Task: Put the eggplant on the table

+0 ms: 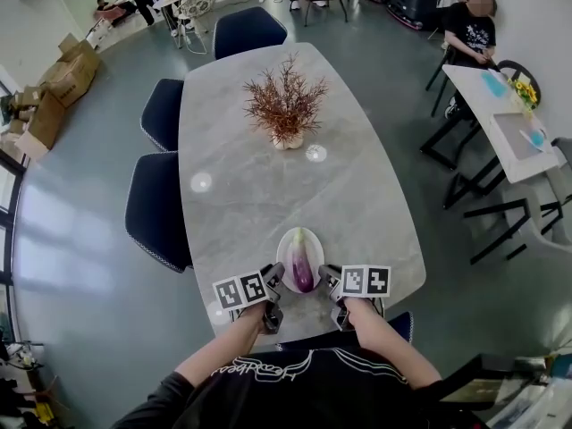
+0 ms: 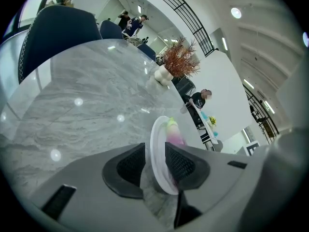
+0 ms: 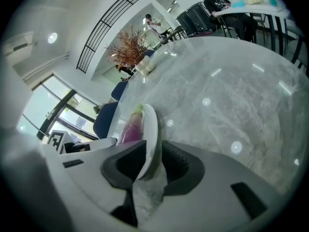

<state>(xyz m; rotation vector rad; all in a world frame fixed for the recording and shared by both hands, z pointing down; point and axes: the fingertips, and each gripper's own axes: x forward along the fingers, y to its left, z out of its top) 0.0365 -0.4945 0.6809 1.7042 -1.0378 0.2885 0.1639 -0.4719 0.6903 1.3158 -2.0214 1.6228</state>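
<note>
- Left gripper (image 1: 276,275): jaws apart, plate (image 1: 284,242) rim loose between them.
- Right gripper (image 1: 328,278): likewise apart, slack beside the rim.
- Eggplant (image 1: 303,264) lies between both grippers on the plate, which rests on the table (image 1: 259,186). Opposite rim holds likely kept it level.

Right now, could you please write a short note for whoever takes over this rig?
Left gripper: open, fingers astride the plate rim, not pressing it.
Right gripper: open too, astride the opposite rim, with a gap showing at one finger.
Things: the eggplant lies on the plate, which appears to rest on the table near the person's edge.
Done: the plate with the eggplant is down.
Left: draw both grippers back clear of the rim. The eggplant is on the plate, not the bare table.
</note>
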